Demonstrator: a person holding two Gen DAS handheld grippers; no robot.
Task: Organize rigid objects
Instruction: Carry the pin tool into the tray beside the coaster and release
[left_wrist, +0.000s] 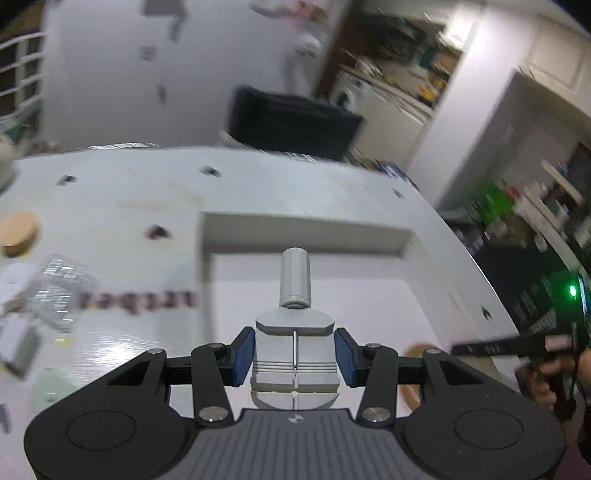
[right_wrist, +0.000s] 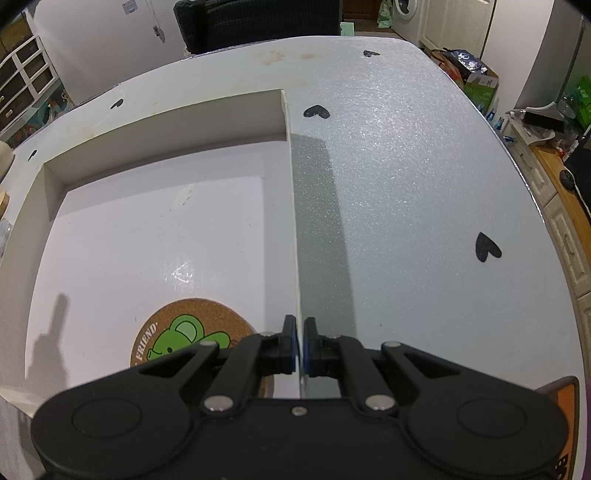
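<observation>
Much bare tray floor (right_wrist: 129, 236) beyond right gripper (right_wrist: 300, 345) pinching tray wall (right_wrist: 295, 221).

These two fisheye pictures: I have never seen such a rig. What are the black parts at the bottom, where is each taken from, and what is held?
There is no robot here. A person holds a handheld claw in each hand, and a camera on each one looks forward along its two fingers, so the black linkages at the bottom are the claw itself.

The left wrist view shows the left claw gripping a grey plastic tool with a cylindrical knob, above a shallow white box on a white table. That picture is blurred. A clear plastic item and a cork lid lie at the left.

The right wrist view shows the right claw shut on the box's thin side wall. Inside the box lies a cork coaster with a green cartoon animal. Black hearts are printed on the table.
</observation>
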